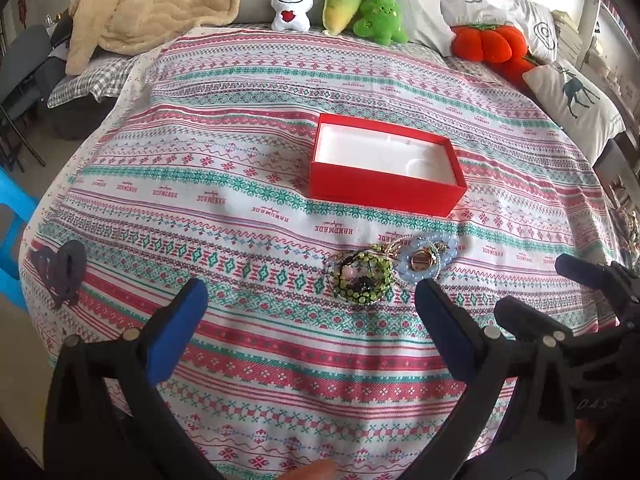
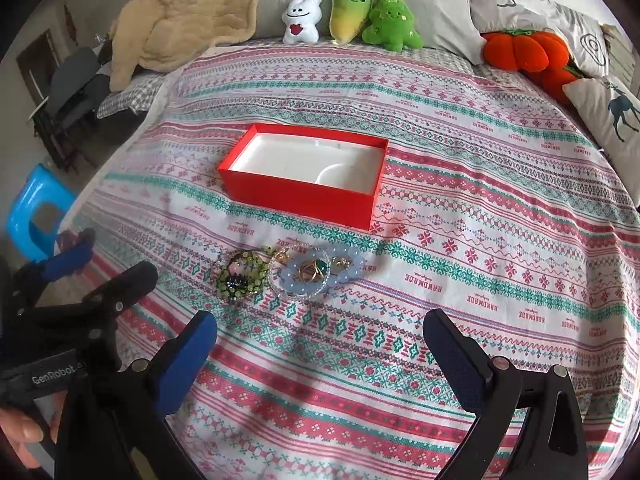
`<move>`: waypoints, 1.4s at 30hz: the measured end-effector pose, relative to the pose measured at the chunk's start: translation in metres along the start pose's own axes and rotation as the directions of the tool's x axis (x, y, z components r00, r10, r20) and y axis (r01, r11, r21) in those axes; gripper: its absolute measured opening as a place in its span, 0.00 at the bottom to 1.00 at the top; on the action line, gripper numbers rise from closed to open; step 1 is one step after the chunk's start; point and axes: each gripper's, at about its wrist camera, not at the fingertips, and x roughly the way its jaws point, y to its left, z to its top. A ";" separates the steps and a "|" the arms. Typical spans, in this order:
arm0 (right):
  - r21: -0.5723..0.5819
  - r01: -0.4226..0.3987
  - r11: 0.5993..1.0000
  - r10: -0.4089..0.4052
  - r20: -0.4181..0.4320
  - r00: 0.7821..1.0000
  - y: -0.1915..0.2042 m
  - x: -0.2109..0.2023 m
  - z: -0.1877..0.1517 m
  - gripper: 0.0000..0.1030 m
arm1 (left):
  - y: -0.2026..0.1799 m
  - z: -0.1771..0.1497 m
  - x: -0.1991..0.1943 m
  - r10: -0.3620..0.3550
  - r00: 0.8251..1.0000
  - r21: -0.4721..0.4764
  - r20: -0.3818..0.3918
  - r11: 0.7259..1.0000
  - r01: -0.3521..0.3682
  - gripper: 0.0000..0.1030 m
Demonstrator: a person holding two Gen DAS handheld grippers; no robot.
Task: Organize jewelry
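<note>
Both grippers hung over the patterned bedspread with their blue-padded fingers spread wide and nothing between them, the left gripper just short of the jewelry and the right gripper beside it. The jewelry lay in a small heap on the cloth, a green beaded bracelet touching a pale blue beaded bracelet that ringed some gold pieces. Just beyond the heap sat an open red box with a white lining, holding no jewelry, and soft toys lined the pillows at the far end.
</note>
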 end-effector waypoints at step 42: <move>-0.043 0.083 0.996 -0.082 0.025 0.996 0.007 0.004 0.000 1.00 | 0.012 -0.004 0.019 -0.054 0.997 -0.082 -0.062 0.995 0.049 1.00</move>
